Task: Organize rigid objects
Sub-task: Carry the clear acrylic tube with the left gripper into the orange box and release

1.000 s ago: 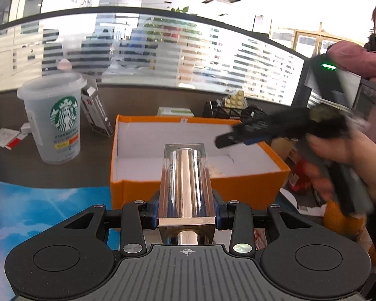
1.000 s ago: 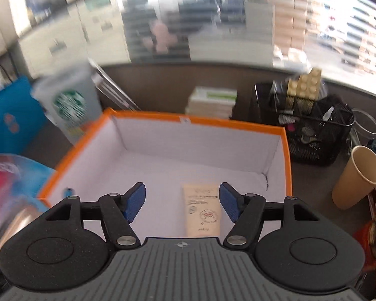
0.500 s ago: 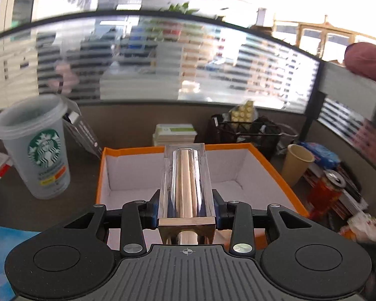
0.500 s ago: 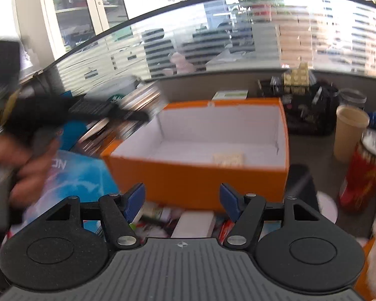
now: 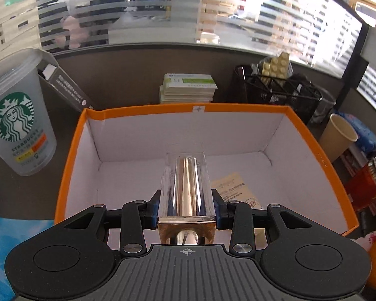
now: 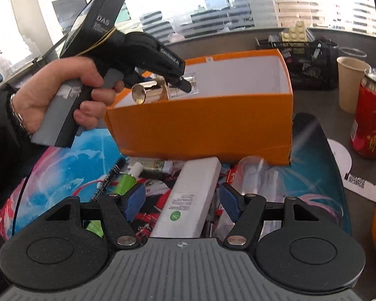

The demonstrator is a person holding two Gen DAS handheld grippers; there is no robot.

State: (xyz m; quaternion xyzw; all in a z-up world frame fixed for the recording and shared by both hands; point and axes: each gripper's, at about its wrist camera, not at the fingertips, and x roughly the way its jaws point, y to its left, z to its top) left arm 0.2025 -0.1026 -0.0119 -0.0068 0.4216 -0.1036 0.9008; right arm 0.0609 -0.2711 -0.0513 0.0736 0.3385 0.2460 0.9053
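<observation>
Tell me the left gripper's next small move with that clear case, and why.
Probably lower it a little and let go. The left gripper is shut on the clear case holding a gold tube, already above the orange box, over bare white floor left of the beige packet.

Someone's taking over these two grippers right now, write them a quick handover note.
Left gripper: shut on the clear bottle with the gold cap, held above the orange box, not yet released.
Right gripper: open, nothing held, hovering over the white carton in the clutter in front of the box.
Done: a beige packet lies on the box floor.
Left: lower and release the bottle, then box the carton and the remaining clutter.
</observation>
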